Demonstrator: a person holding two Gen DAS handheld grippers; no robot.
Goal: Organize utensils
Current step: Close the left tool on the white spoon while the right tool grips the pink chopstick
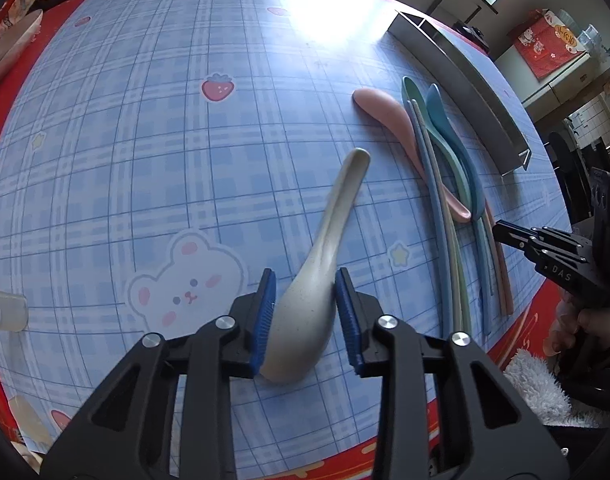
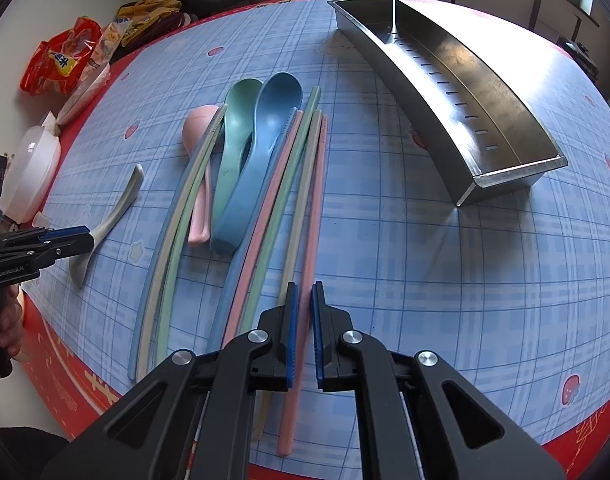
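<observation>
The left gripper [image 1: 305, 312] pinches the bowl of the cream spoon [image 1: 325, 248] lying on the blue checked tablecloth [image 1: 145, 140]. The right gripper [image 2: 303, 320], nearly closed and empty, hangs over the chopsticks [image 2: 265, 216] beside the metal tray [image 2: 501, 120].

Left gripper [image 1: 305, 280]: black angular linkage arms with triangular cut-outs, round silver screw heads at the pivots, ribbed blue pads [image 1: 267, 312] lining the fingers. White lettering "GenRobot.AI" along its side in the right wrist view. Right gripper [image 2: 303, 292]: same black frame, silver pivot screws, flat blue pads [image 2: 293, 336]. Small bolts and white letters "DAS" on its body in the left wrist view. Fluffy white sleeve [image 1: 537, 392] beside the hand [image 1: 577, 328] around the black handle.
</observation>
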